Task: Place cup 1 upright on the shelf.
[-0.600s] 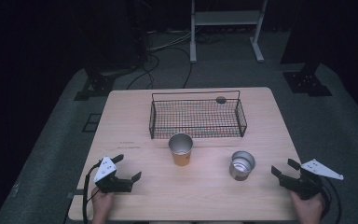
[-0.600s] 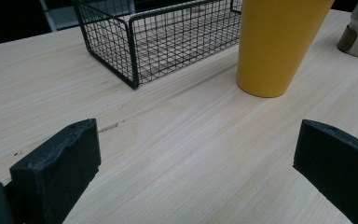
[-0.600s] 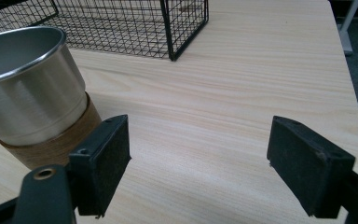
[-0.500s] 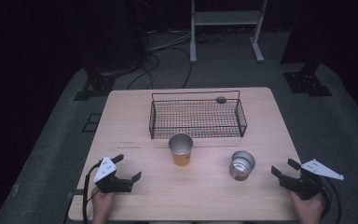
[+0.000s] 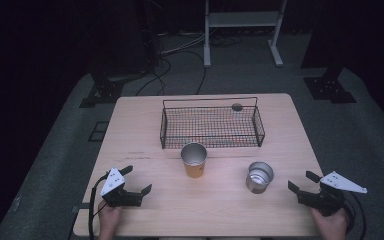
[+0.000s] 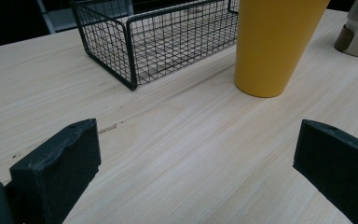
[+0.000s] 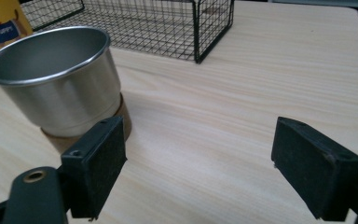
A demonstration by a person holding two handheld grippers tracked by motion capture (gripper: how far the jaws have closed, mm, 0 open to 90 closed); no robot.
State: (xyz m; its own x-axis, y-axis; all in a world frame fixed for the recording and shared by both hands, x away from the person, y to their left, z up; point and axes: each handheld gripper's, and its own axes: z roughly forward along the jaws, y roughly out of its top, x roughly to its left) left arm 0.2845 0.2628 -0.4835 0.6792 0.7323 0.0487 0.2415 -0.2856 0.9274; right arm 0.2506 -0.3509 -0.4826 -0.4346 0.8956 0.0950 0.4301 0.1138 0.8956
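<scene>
- The tabletop (image 5: 145, 125) is pale wood with a fine straight grain, rectangular, and carries a few faint dark scuff marks toward its left half.
- A black wire basket (image 5: 211, 125) stands on the far middle of the tabletop; take it as the landmark.
- Just in front of the basket stands a yellow cup (image 5: 194, 160), upright.
- In front of the basket's right end, near the yellow cup but apart from it, stands a steel cup (image 5: 259, 176) on a brown base.
- The left tool (image 5: 136, 181) rests low at the near edge, well left of the basket, its jaws wide apart and holding nothing.
- The right tool (image 5: 300, 181) sits at the near right corner, just beside the steel cup, jaws spread and bare.
- Around the tabletop lies grey carpet; behind the basket the room is dark, with cables (image 5: 170, 55) and a white metal frame (image 5: 242, 30).
</scene>
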